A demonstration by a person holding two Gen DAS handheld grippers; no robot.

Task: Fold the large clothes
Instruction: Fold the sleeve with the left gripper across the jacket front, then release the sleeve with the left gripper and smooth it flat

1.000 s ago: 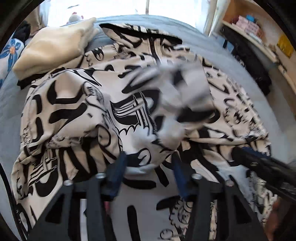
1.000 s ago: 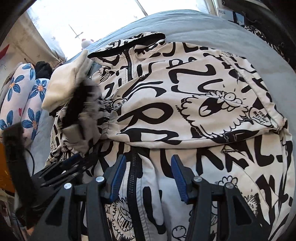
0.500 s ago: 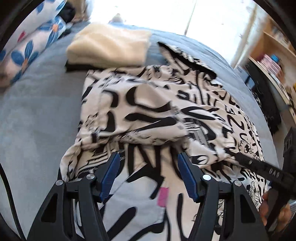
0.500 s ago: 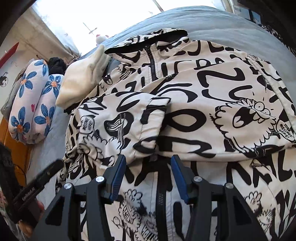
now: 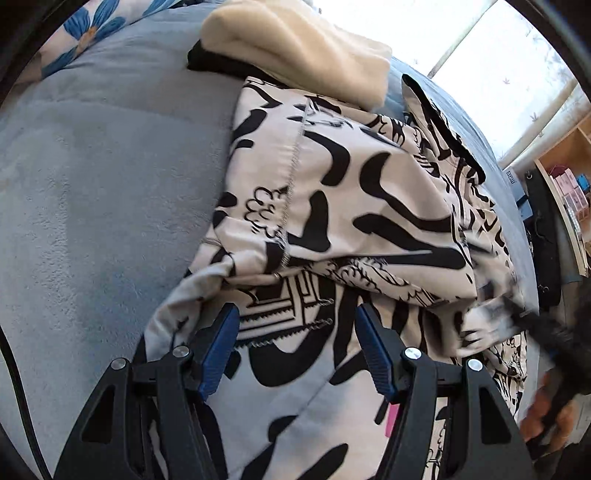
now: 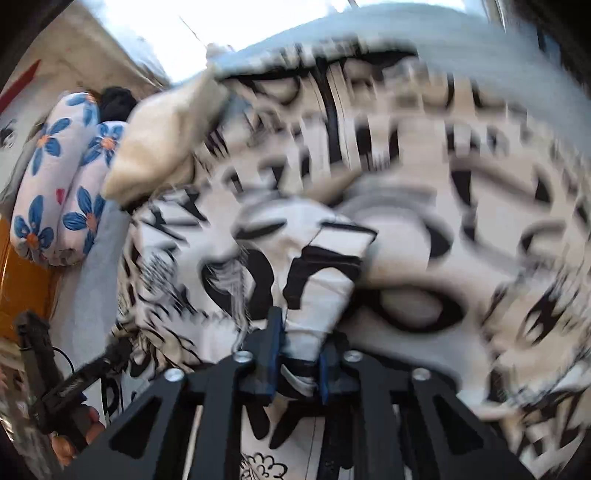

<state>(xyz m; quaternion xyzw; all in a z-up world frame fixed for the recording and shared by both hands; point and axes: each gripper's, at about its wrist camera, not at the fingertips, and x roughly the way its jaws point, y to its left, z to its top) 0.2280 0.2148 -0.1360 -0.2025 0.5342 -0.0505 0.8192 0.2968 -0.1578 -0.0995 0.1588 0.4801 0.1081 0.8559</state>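
On bed: right tool (image 6: 298,363) pinching jacket (image 6: 317,295); left tool (image 5: 297,350) agape.

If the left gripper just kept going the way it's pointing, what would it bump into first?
Most likely the black-and-white printed jacket spread on the grey bed: the open left gripper points down at its cloth, nothing between.

At the upper centre of the left wrist view we see a cream folded blanket (image 5: 295,48) lying on a grey-blue bedspread (image 5: 92,177), with a dark garment (image 5: 218,66) tucked under it. At the upper left we see a blue-flowered pillow (image 5: 96,26), and at the far right wooden shelves (image 5: 569,184) beside a bright window (image 5: 480,37).
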